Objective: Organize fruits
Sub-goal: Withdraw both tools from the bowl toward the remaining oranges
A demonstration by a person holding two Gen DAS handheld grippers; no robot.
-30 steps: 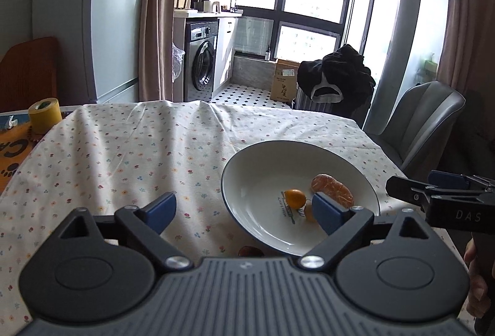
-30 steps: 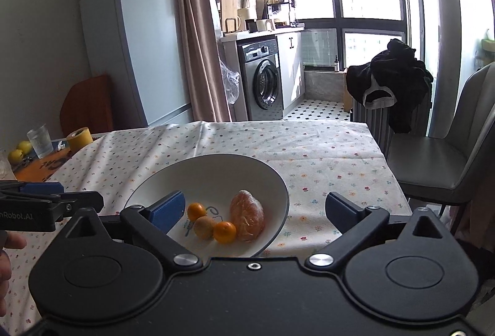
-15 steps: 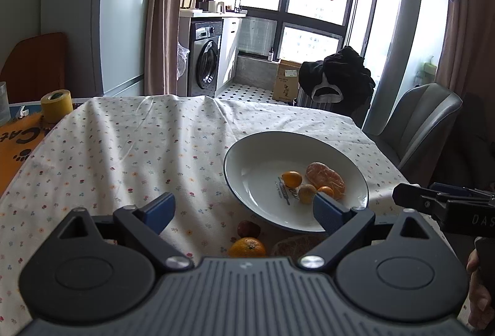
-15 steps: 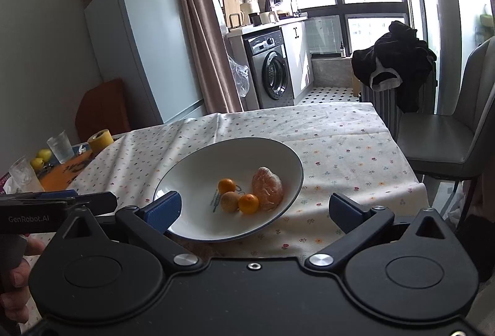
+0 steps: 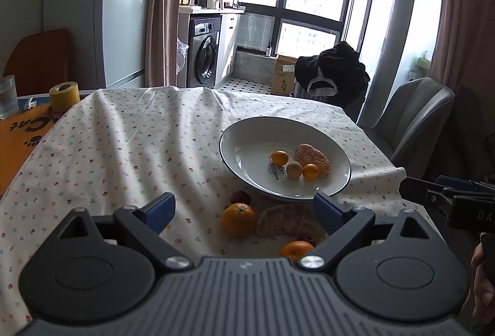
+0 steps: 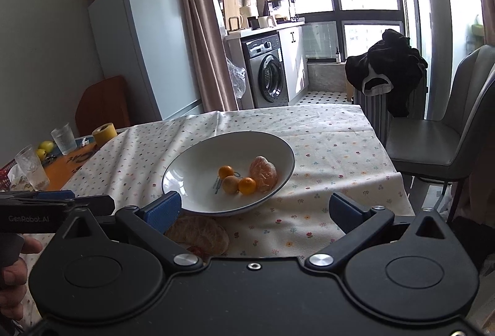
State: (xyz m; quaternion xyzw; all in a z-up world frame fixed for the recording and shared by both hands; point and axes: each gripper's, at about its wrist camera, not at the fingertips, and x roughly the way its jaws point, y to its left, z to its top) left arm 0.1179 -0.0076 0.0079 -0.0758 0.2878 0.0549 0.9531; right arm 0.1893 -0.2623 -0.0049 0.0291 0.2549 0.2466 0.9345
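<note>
From my left gripper, fingers spread wide and holding nothing, I see a yellow tape roll at the far left of the floral tablecloth. Between my fingers lie a dark red fruit, an orange, a peeled citrus piece and a second orange, all just in front of the white bowl. The bowl holds three small kumquats touching a peeled mandarin. My right gripper also hangs spread and empty.
</note>
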